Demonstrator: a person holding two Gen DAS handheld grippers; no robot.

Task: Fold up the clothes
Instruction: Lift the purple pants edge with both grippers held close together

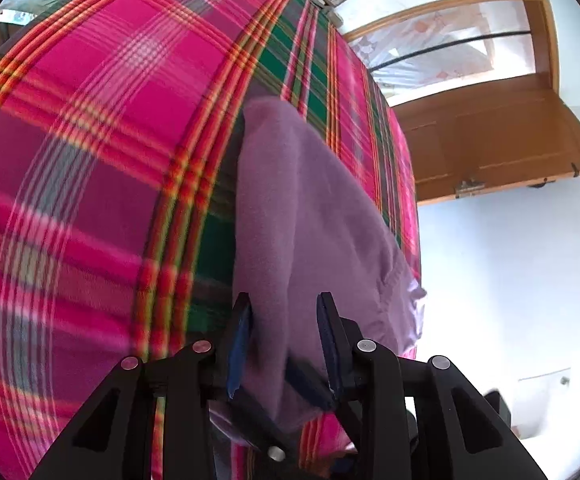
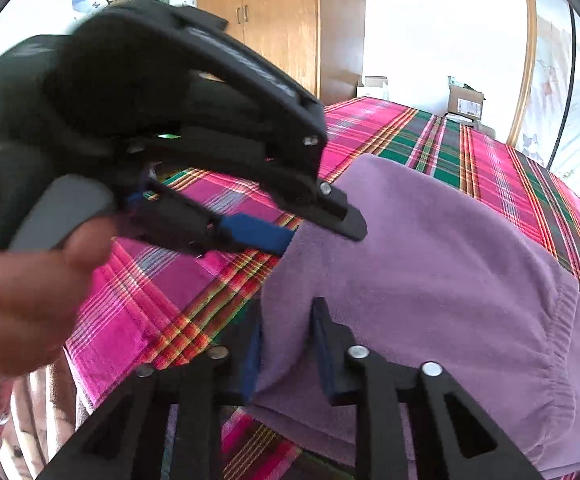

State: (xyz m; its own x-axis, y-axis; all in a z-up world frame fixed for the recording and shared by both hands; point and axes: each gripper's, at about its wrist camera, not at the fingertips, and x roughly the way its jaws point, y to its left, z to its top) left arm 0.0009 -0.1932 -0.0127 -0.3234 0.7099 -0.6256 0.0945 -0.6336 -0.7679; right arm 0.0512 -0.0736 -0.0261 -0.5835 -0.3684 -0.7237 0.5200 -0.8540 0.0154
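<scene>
The purple fleece garment (image 2: pixel 430 264) looks soft, light and limp; both grippers' fingers (image 1: pixel 332 336) pinch its near edge on the bed (image 1: pixel 90 120).

Support: a bed (image 2: pixel 490 152), wide and flat.
Cover: a plaid sheet (image 1: pixel 130 100) of pink, green, red and yellow stripes, spread across it.
On it: a purple fleece garment (image 2: pixel 430 260), bunched, near one edge.

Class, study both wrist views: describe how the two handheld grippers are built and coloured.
Both grippers are matte black. The left gripper has a bulky rounded black housing and a grey handle. Each gripper's fingers are flat black plates lined with blue pads, mounted on angular arms with triangular cut-outs and round silver fasteners. No cables or sleeves show.
</scene>
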